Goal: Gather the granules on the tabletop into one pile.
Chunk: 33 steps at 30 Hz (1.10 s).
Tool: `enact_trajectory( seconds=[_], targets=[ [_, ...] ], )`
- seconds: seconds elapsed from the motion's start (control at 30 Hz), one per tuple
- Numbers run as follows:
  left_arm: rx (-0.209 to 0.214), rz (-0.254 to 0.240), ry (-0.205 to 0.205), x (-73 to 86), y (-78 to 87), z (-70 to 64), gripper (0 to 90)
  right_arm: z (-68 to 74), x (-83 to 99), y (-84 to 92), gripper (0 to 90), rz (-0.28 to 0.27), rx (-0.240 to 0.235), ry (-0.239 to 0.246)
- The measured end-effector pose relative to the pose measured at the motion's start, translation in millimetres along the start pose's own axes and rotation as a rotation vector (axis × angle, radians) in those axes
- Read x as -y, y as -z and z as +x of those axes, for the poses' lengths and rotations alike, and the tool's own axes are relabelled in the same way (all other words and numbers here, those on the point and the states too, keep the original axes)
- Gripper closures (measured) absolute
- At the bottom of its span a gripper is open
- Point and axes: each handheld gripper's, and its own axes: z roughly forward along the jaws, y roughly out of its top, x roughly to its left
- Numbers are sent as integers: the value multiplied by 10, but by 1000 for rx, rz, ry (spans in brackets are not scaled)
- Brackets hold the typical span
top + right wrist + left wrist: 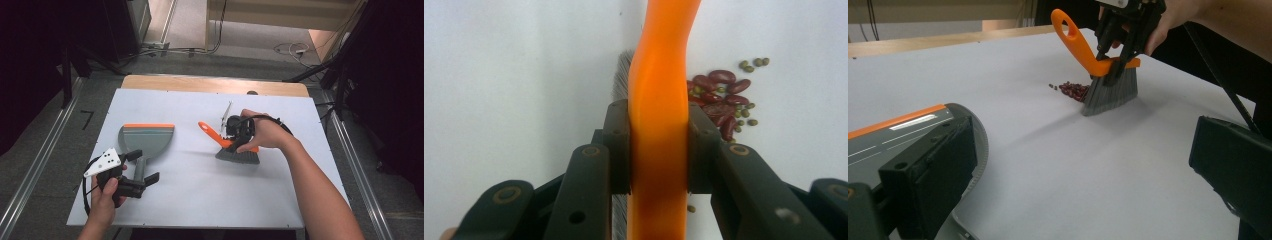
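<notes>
- My right gripper (234, 134) clamps the orange brush (658, 125), its bristles on the white table (200, 195) against the beans (719, 97).
- My left gripper (145, 172) holds its jaws open astride the dustpan (146, 139) handle.

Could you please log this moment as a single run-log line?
right gripper: shut on brush | brush: bristles on table beside beans | left gripper: open, around dustpan handle
</notes>
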Motion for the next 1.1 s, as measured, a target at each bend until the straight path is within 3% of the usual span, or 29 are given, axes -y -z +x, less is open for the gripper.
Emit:
enact_trajectory(
  seconds=[0.07, 0.1, 0.13, 0.2, 0.37, 0.4, 0.43, 0.5, 0.57, 0.67, 0.73, 0.8, 0.87, 0.93, 0.97, 1.1],
  targets=[
    [1, 0, 2, 2, -2, 1, 3, -48, -5, 1, 679, -22, 26, 12],
    [2, 1, 2, 3, -2, 2, 3, -38, -3, 7, 679, -2, -6, -18],
    [2, 2, 1, 4, -3, 3, 3, -81, -5, 7, 679, -19, 33, 10],
    [3, 2, 1, 5, -4, 4, 3, -87, -7, 12, 679, -10, 17, -15],
    [2, 2, 1, 6, -3, 5, 3, -127, -30, 15, 679, -6, 36, -19],
    [2, 1, 1, 7, -3, 5, 3, -151, -34, 14, 679, -16, 59, -3],
    [2, 2, 1, 7, -3, 6, 3, -144, -37, 18, 679, -7, 46, -25],
    [2, 2, 2, 8, -4, 6, 3, -176, -40, 16, 679, -20, 67, -13],
    [3, 1, 2, 9, -5, 8, 3, -173, -43, 18, 679, -10, 46, -31],
    [3, 2, 2, 10, -6, 6, 3, -191, -47, 24, 680, -14, 61, -41],
    [2, 3, 2, 10, -6, 6, 3, -231, -48, 23, 679, -30, 82, -22],
    [3, 2, 4, 12, -6, 9, 3, -223, -53, 27, 679, -16, 67, -49],
    [2, 3, 6, 13, -7, 12, 3, -236, -63, 26, 680, -13, 73, -31],
    [1, 6, 3, 15, -8, 15, 3, -233, -70, 29, 680, -15, 85, -47],
    [2, 6, 2, 15, -8, 15, 3, -260, -70, 27, 680, -25, 100, -26],
    [1, 6, 2, 16, -10, 18, 3, -280, -66, 22, 680, -29, 92, -40]
  ],
)
